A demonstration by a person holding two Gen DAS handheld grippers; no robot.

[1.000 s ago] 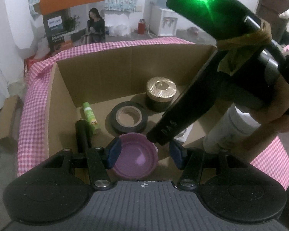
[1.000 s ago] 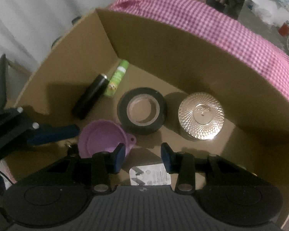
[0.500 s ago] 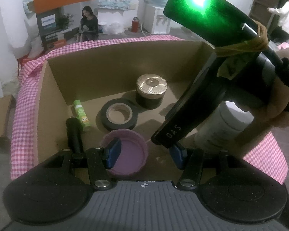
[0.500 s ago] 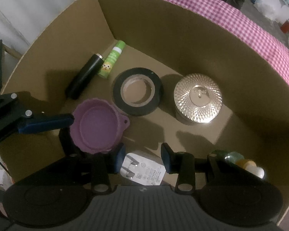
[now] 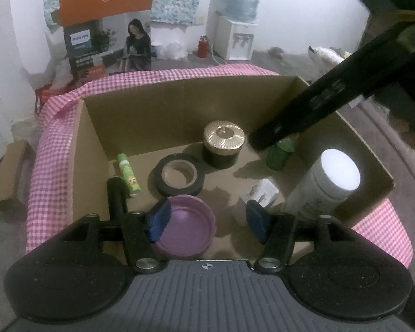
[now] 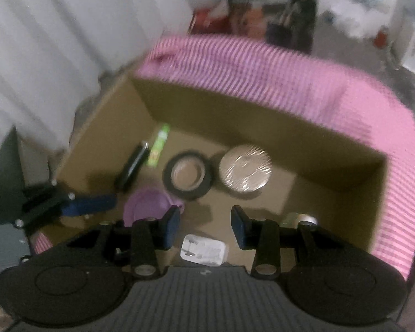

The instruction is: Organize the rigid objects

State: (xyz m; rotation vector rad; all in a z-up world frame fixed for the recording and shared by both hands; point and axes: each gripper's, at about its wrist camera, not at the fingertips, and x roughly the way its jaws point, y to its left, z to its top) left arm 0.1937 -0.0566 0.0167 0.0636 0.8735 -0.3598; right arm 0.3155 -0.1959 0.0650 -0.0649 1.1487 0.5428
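Cardboard box [image 5: 141, 116] on pink gingham cloth [image 5: 52, 149]; water dispenser [image 5: 239, 37] behind; left tongs [image 5: 207, 217], right tongs [image 6: 204, 225] spread, empty.

White walls [image 5: 290, 13] close in a dim room with a grey floor [image 5: 290, 58]. Against the far wall stand a water dispenser [image 5: 239, 19], an orange sign [image 5: 105, 0] and a poster of a seated woman [image 5: 135, 44]. Pale curtains [image 6: 55, 55] hang nearby.
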